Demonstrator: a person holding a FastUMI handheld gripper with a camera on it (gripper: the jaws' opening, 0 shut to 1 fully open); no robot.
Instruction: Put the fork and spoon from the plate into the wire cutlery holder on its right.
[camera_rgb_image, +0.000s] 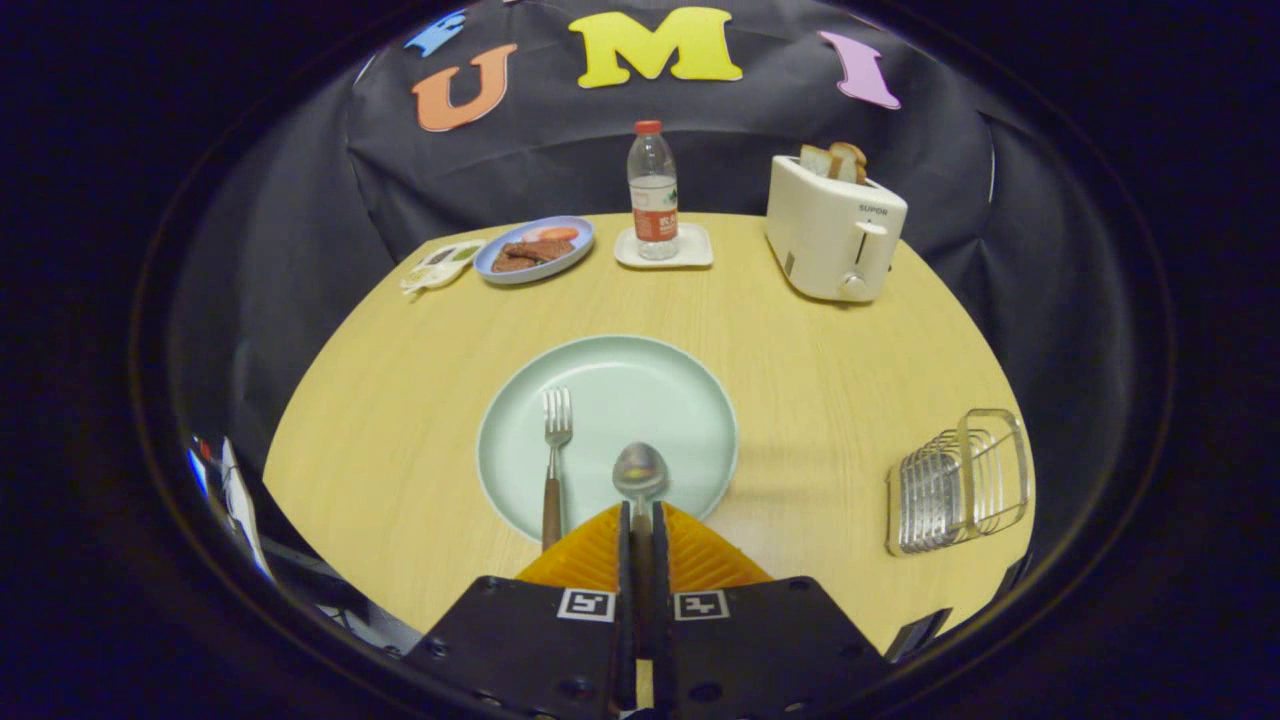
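Note:
A pale green plate (690, 400) lies on the wooden table just ahead of my fingers. On its left part lies a fork (553, 455) with a brown handle, tines pointing away. The spoon (640, 470) has its bowl on the plate, and its handle runs back between my fingers. My gripper (640, 520) is shut on the spoon's handle, both fingers pressed against it. The wire cutlery holder (958, 480) stands to the right of the plate, near the table's right edge.
A white toaster (832, 235) with bread slices stands far right. A water bottle (652, 190) on a small white tray sits at the back centre. A blue plate of food (535, 250) and a small packet (440, 265) lie back left.

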